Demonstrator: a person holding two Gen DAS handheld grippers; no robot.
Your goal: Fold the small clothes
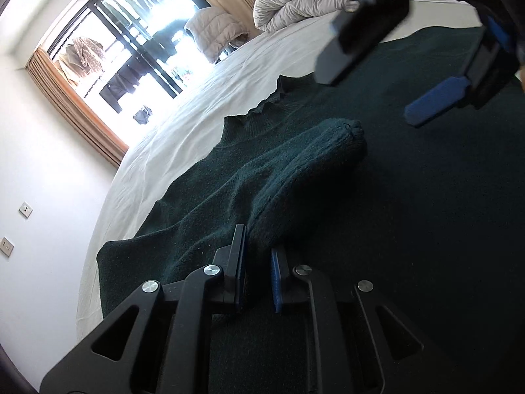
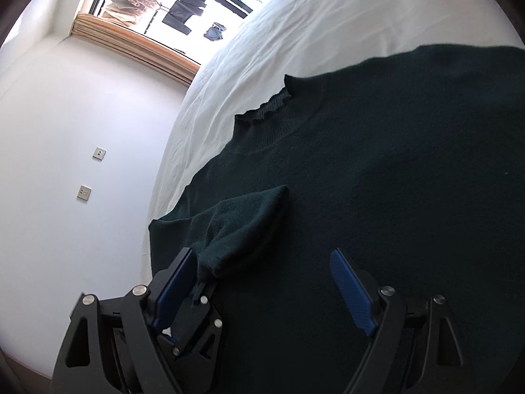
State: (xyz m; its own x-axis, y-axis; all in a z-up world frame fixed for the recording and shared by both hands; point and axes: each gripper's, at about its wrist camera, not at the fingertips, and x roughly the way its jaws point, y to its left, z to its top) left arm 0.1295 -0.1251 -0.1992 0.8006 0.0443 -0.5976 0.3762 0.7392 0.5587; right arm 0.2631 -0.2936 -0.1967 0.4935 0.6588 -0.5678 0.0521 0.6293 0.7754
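A dark green knit sweater [image 1: 410, 197] lies flat on a white bed, its ruffled collar [image 1: 272, 101] toward the window. One sleeve [image 1: 295, 170] is folded over the body. My left gripper [image 1: 257, 252] is shut on the base of that sleeve. My right gripper [image 2: 265, 262] is open and empty above the sweater [image 2: 393, 180]; it also shows in the left wrist view [image 1: 377, 82] at the upper right. In the right wrist view the left gripper holds the sleeve [image 2: 242, 223] just beside the right gripper's left finger.
The white bedsheet [image 1: 203, 105] extends toward a bright window [image 1: 131, 42] with curtains. A rolled grey duvet [image 1: 302, 0] lies at the bed's far end. A white wall with sockets [image 2: 98, 154] is left of the bed edge.
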